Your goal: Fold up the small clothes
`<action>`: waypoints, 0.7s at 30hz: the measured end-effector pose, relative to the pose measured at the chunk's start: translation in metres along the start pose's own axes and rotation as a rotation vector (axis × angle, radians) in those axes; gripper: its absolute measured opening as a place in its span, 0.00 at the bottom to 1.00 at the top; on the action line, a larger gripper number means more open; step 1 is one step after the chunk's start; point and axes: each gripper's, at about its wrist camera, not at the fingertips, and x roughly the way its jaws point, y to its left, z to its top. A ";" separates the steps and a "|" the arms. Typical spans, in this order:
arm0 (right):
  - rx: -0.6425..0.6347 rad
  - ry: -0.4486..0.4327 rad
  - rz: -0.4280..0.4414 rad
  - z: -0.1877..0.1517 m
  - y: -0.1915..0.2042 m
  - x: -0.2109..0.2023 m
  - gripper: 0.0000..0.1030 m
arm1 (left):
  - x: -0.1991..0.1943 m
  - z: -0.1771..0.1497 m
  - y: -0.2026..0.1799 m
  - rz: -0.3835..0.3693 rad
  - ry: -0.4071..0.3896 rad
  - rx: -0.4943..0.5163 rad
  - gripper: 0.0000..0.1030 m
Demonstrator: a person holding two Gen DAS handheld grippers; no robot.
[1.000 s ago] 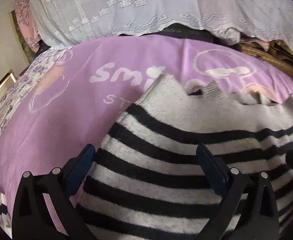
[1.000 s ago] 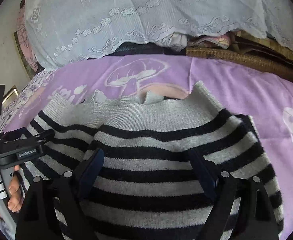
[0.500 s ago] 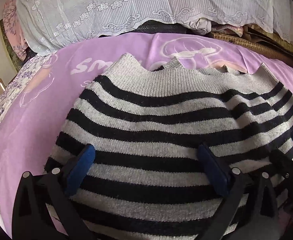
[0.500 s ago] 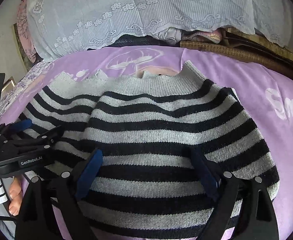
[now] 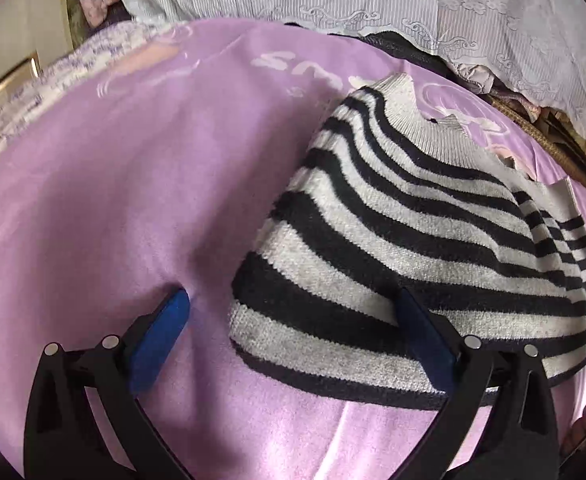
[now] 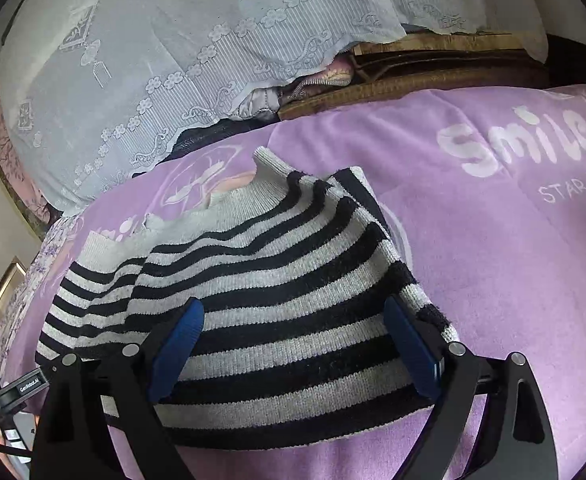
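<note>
A small grey-and-black striped knit sweater (image 5: 413,240) lies folded flat on a purple blanket (image 5: 113,200), grey ribbed collar at the far end. My left gripper (image 5: 293,316) is open and empty over the sweater's near left corner; its right finger is over the knit, its left finger over the blanket. In the right wrist view the sweater (image 6: 273,280) lies under my right gripper (image 6: 293,328), which is open and empty above its near edge. The left gripper's body (image 6: 17,392) shows at the lower left there.
The purple blanket (image 6: 493,260) with white "Smile" lettering covers the bed. A white lace cloth (image 6: 173,60) drapes over things at the back. A wicker edge (image 6: 393,92) runs behind the blanket. A floral sheet (image 5: 21,92) lies at the left.
Both grippers have pulled back toward the sweater's near edge. The left gripper has shifted left, so the sweater now sits to the right in its view. The sweater lies still.
</note>
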 end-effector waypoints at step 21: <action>0.307 -0.021 -0.097 0.005 -0.067 0.002 0.92 | -0.002 0.002 -0.053 0.108 -0.083 0.211 0.96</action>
